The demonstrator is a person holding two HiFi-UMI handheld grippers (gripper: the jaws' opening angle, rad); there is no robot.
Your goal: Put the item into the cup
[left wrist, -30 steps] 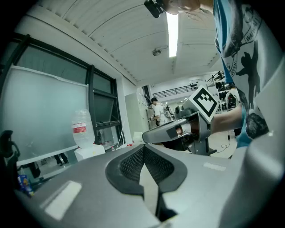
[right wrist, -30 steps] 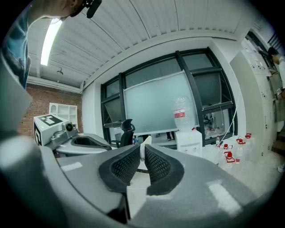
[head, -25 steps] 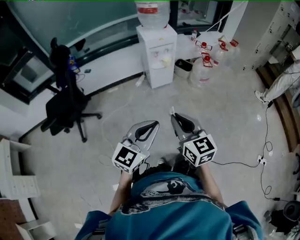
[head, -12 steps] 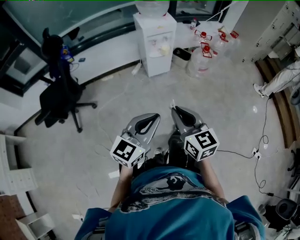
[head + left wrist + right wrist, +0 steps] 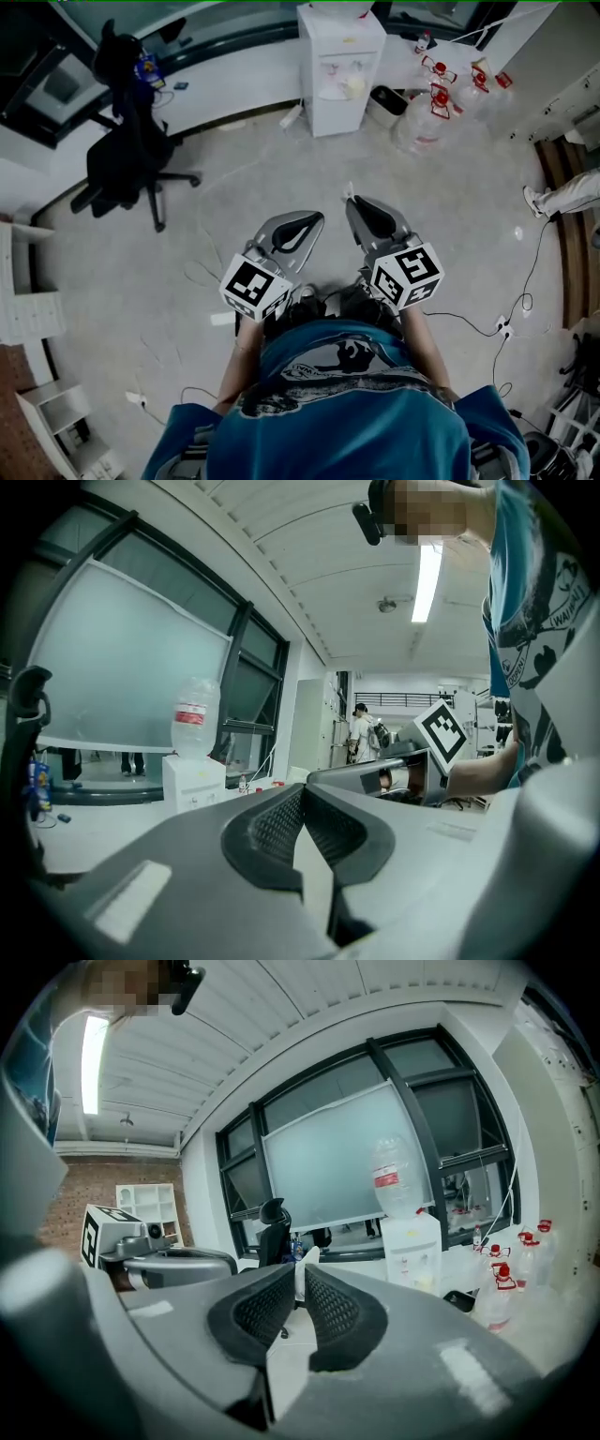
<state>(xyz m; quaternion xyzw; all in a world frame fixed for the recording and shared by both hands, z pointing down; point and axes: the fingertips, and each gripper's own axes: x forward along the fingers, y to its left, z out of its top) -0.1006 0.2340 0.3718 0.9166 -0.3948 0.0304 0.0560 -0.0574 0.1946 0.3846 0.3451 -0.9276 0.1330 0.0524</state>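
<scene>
White item (image 5: 349,194) stays clamped in right gripper (image 5: 301,1283), left gripper (image 5: 302,794) jaws together, dispenser (image 5: 341,70) higher in view.

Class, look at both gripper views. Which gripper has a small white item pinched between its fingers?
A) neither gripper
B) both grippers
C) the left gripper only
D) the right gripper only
D: the right gripper view shows a small white item pinched at the tips of the right gripper, while the left gripper is closed with nothing between its tips.
</scene>
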